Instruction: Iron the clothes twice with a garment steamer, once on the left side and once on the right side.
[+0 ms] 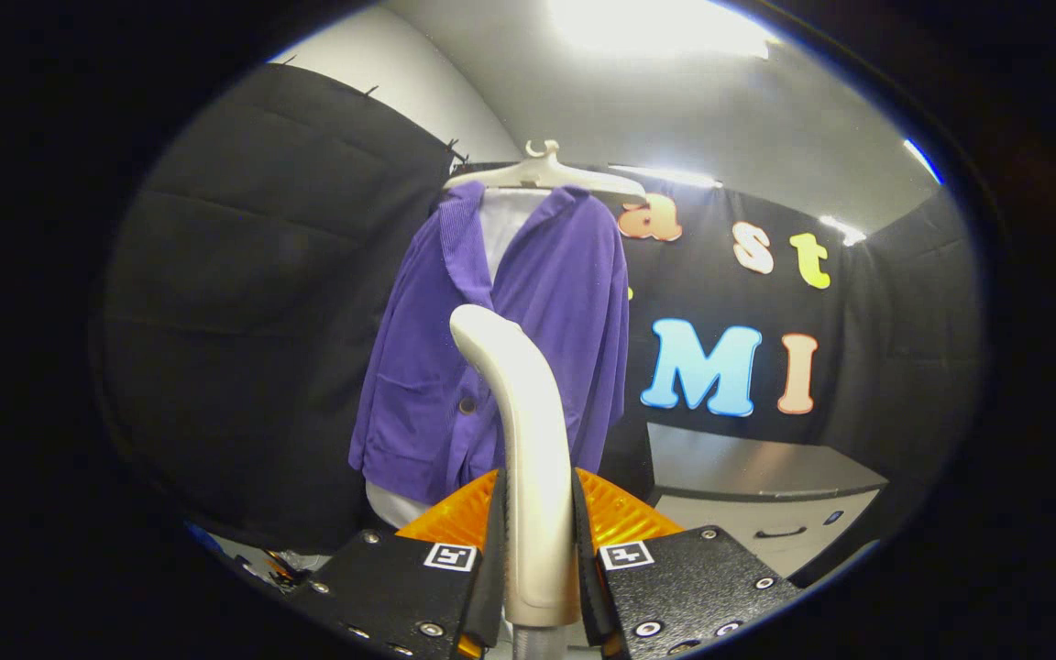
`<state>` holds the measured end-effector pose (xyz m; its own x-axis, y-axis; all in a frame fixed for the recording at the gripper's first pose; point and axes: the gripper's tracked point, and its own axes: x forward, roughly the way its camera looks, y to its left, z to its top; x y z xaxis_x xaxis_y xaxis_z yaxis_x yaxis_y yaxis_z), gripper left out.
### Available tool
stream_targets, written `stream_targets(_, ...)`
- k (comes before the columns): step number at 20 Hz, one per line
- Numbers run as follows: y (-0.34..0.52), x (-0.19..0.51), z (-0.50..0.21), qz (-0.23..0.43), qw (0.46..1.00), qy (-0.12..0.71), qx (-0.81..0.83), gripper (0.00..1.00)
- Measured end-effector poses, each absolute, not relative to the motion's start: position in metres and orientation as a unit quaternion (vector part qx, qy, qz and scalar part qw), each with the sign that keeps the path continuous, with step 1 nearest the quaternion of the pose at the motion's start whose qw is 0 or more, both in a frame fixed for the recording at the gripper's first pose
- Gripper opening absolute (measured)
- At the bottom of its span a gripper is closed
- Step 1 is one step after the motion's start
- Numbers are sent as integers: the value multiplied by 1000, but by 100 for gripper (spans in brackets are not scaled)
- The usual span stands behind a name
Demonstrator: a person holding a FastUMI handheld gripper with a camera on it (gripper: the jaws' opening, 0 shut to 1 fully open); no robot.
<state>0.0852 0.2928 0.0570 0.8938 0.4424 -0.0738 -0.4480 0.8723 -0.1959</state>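
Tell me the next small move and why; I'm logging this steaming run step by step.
Probably carry the steamer forward toward the purple jacket's left side. The gripper is shut on the steamer's handle, both fingers pressing it, while the jacket hangs on its hanger beyond the steamer head, apparently not touched yet.

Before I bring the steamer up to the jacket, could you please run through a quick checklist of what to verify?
1. Grip: the gripper has both fingers pressing on the steamer handle: ok.
2. Steamer upright between the fingers: ok.
3. Jacket hanging on its hanger, front facing us: ok.
4. Steamer head touching the cloth: not ok, it stands apart, ahead of the jacket.
5. Steam coming out: cannot tell.
6. Hose free below the handle: cannot tell.
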Motion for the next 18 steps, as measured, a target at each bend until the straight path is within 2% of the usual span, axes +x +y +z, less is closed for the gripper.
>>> stream_targets(12,360,114,187,259,961,-85,-54,35)
stream_targets(18,400,139,215,266,958,-100,-44,35)
